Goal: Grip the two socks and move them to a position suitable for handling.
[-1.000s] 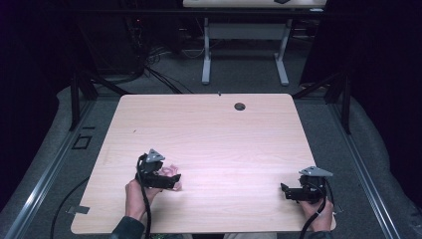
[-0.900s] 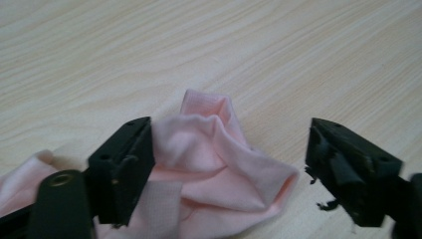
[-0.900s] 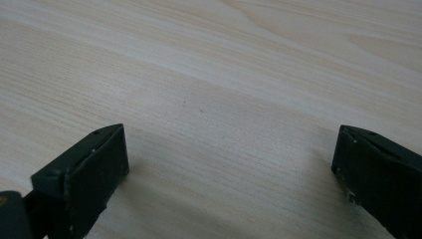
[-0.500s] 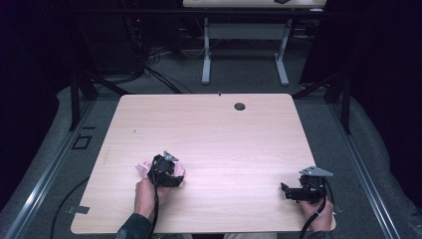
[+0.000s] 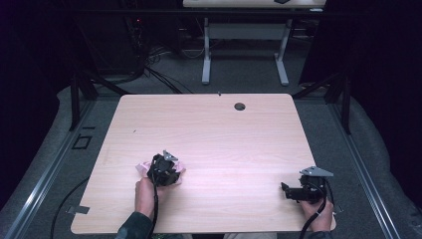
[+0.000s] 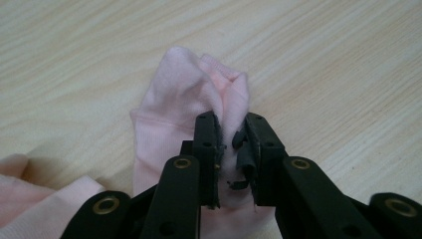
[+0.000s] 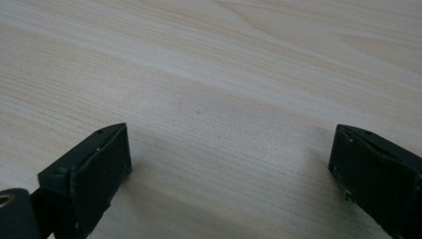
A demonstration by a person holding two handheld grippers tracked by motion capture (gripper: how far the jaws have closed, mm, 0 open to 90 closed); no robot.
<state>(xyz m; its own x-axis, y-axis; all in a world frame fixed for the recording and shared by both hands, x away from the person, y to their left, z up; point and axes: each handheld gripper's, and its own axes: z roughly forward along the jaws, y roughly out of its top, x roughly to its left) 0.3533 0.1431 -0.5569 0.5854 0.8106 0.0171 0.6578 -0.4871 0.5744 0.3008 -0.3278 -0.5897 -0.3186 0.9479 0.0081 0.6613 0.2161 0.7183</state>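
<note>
The left gripper (image 6: 231, 144) has just been closing, and its jaws now pinch a raised fold of the pink sock (image 6: 189, 99), cloth bunched between the pads. The sock lies on the worktop (image 5: 224, 129) near the front left, under that gripper (image 5: 164, 169); more pink cloth shows at the lower left corner of the left gripper view, and I cannot tell whether it is the same sock or a second one. The step in hand looks like the grasp itself: the fold is caught, but the sock is not yet lifted. The right gripper (image 7: 229, 164) sits well apart at the front right, jaws spread wide over bare wood, holding nothing. Next, the left hand likely needs to raise the sock clear while keeping the pinch firm, since the fold is thin and could slip; the right gripper would have to cross over to take a free end.
</note>
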